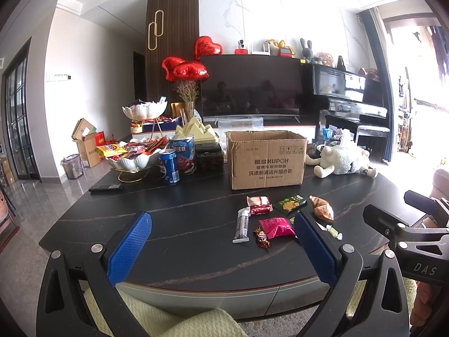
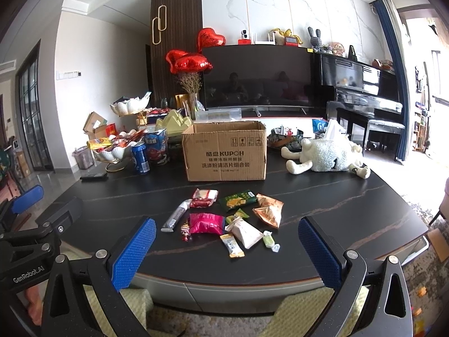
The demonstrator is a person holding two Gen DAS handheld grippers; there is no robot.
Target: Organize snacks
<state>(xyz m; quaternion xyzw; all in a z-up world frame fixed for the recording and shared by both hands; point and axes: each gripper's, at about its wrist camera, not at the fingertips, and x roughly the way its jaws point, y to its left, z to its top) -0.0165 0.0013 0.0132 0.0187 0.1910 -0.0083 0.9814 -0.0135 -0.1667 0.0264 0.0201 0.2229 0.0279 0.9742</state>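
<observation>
The left hand-held gripper (image 1: 221,241) is wide open and holds nothing. The right hand-held gripper (image 2: 227,241) is wide open and empty too. Both hang near the front edge of the dark desk (image 2: 350,196). The snacks (image 2: 224,219) lie in a small bunch on the desk, just in front of the open cardboard box (image 2: 224,154).

A dark table (image 2: 350,196) carries a cardboard box (image 2: 224,154); snack packets (image 2: 224,219) lie scattered before the box, a plush toy (image 2: 325,157) beside it.
</observation>
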